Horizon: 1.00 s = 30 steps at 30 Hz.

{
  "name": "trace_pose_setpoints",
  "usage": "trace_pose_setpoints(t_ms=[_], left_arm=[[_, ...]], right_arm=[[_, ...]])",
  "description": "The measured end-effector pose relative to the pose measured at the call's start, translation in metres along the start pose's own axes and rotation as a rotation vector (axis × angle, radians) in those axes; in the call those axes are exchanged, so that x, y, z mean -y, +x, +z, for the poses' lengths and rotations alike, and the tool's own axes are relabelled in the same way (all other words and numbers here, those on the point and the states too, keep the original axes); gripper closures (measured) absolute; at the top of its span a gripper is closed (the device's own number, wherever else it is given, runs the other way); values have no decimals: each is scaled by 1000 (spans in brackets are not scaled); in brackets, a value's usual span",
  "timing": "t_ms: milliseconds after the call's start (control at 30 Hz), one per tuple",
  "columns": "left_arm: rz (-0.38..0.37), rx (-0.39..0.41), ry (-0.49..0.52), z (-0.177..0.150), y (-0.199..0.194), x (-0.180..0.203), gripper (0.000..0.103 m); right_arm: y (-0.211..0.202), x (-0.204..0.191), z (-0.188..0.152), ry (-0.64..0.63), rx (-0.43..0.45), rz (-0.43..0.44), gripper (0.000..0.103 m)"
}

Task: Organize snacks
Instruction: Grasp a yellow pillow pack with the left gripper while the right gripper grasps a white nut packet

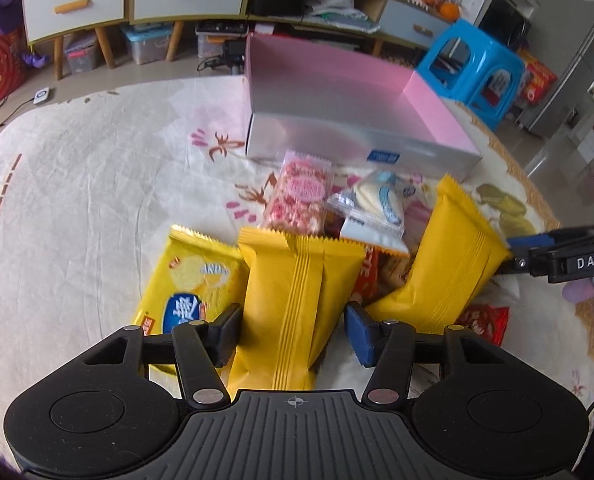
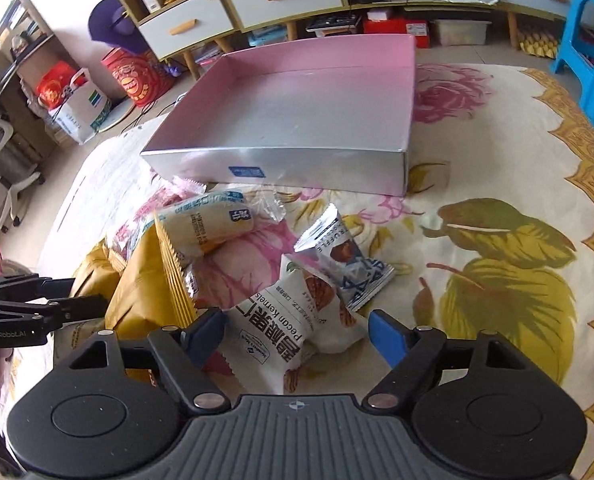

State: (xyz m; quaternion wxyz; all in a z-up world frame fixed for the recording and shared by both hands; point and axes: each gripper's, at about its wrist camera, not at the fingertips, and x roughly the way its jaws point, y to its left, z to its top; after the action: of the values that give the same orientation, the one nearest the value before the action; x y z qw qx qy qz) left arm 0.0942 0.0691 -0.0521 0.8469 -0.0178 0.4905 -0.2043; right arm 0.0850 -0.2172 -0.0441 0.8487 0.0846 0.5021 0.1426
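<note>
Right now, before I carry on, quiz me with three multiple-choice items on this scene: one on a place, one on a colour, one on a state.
1. Where does the pecan kernels packet lie?
A. inside the box
B. between the right gripper's jaws
C. on the blue stool

2. What colour is the inside of the box?
A. pink
B. green
C. black

3. What is in the box?
A. three packets
B. one yellow packet
C. nothing

Answers:
1. B: the white packet sits on the cloth between the blue pads, which stand apart from it.
2. A: its walls and floor are pink, its outside silver.
3. C: both views show a bare floor; every snack lies in front of it.
</note>
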Motion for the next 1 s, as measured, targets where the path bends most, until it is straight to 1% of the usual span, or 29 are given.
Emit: trace_pose_setpoints(t_ms=[200,400,433,467,567,633,733,933,1000], left_arm=[[22,-14,12,-4,4,3,51],[38,-20,3,-5,7,3,51],[48,-23,3,-4,9,3,55],[59,-26,10,-5,9,4,57],[84,-20,25,-6,9,7,62],[87,-17,23,-6,7,8,62],[91,-8,25,-6,4,10,63],[99,14,55,-5,-4,19,64],[102,20,60,-5,-6,21,64]], right_arm=[[2,-6,-2,-56,8,-18,30],[6,-9,-2,-67,-2,-16,30],[6,-10,-2,-72,-2,-18,30],[7,-12,-2,-77,-3,-19,30],[9,-15,-4,-95,-6,-21,35],[10,-16,-4,-104,-11,-8,46],[9,-21,-5,-126,-12,9,59],[3,-26,-6,-146,1,9,68],[1,-26,-5,-150,9,7,69]])
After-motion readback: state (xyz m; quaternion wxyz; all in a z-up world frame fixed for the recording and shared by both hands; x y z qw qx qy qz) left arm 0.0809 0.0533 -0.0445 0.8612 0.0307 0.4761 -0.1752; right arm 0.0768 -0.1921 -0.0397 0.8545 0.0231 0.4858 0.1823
